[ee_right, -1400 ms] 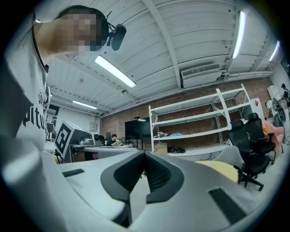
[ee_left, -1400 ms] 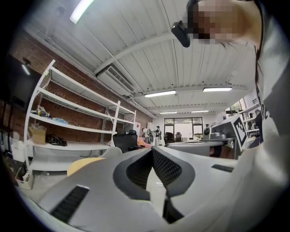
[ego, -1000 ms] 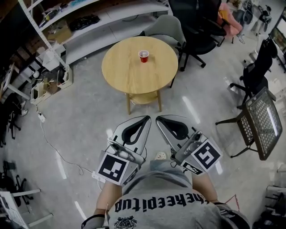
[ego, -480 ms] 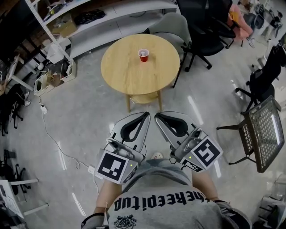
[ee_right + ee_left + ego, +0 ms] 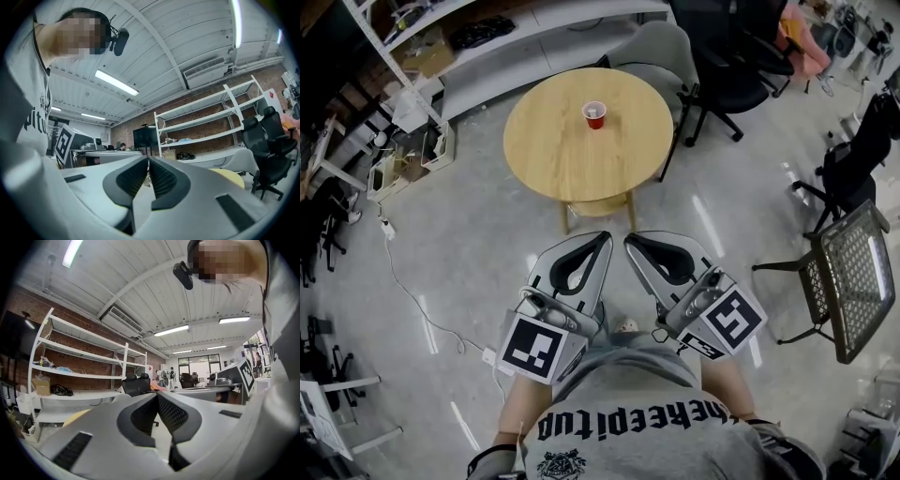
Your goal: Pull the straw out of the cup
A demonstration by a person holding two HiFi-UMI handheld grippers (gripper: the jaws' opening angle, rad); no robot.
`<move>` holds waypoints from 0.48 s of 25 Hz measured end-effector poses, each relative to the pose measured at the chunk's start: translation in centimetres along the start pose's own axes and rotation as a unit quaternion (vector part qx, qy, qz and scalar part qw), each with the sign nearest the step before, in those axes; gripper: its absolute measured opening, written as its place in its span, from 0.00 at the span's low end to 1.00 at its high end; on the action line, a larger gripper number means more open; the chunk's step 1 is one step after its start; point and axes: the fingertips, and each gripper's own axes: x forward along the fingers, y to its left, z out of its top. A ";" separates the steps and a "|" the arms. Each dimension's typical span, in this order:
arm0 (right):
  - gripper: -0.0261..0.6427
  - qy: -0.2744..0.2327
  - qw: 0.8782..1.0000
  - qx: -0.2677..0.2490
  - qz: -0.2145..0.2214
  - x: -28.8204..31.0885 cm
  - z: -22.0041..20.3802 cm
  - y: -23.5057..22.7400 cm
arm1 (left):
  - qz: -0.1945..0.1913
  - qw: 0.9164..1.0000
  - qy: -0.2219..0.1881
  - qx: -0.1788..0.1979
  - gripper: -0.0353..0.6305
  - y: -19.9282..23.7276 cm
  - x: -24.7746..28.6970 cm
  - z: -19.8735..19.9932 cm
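Note:
A red cup (image 5: 594,114) stands on the far half of a round wooden table (image 5: 572,159), some way ahead of me across the floor. At this distance I cannot make out a straw in it. My left gripper (image 5: 607,236) and right gripper (image 5: 628,240) are held side by side in front of the person's body, pointing toward the table, well short of its near edge. In the left gripper view the left gripper (image 5: 156,394) has its tips touching and nothing between them. The right gripper (image 5: 148,159) looks the same in its own view. The cup shows in neither gripper view.
A grey chair (image 5: 652,56) stands behind the table, with black office chairs (image 5: 727,66) at the back right. A mesh chair (image 5: 853,272) is at the right. White shelving (image 5: 487,47) lines the back left. A cable (image 5: 412,300) runs over the floor on the left.
The table and cup have drifted slightly left in the head view and the table looks a little larger. Both grippers sit a bit higher in the picture, still shut.

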 end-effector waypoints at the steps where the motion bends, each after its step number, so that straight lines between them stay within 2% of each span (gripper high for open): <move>1: 0.08 0.001 1.000 0.001 -0.004 0.1 0.0 -0.4 | -0.004 1.000 -0.001 -0.001 0.09 0.2 0.4 0.1; 12: 0.08 0.009 0.999 0.002 -0.035 4.6 0.0 -4.3 | -0.024 1.000 0.001 -0.001 0.09 5.2 3.8 0.1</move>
